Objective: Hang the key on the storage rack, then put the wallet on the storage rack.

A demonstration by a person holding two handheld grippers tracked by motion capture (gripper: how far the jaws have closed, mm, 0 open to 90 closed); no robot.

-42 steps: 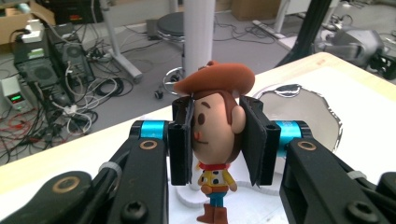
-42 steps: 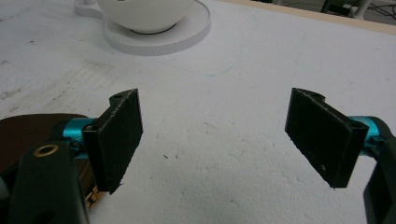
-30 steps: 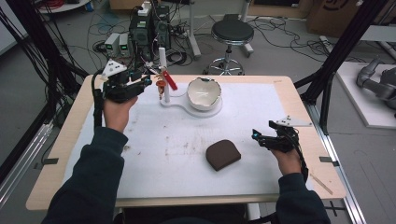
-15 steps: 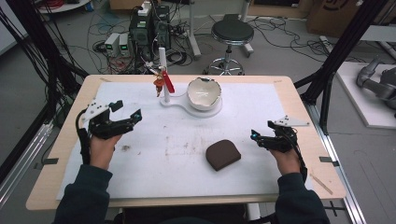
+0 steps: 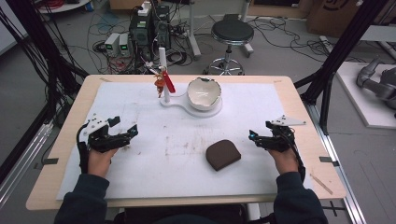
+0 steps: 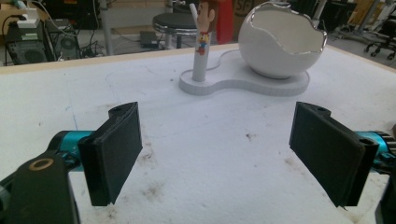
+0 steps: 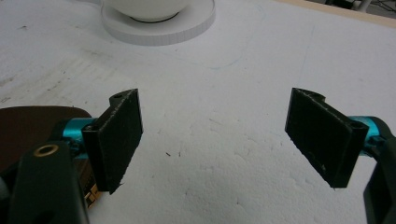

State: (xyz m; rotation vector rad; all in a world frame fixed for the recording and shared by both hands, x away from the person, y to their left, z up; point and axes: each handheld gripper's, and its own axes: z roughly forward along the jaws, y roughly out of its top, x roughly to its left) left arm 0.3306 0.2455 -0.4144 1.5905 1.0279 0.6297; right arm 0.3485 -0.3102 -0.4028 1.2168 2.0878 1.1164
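Both my tongs rest spread and empty: left tongs (image 5: 122,133) well short of the keychain (image 5: 163,84) (hung on its stand), right tongs (image 5: 259,138) beside the brown pad (image 5: 223,154); next, probably grab that.

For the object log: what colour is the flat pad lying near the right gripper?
Dark brown pad, clearest in the high view.

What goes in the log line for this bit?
left gripper: jaws just opened, empty, low over mat | right gripper: open, empty | keychain: on post | brown pouch: on mat
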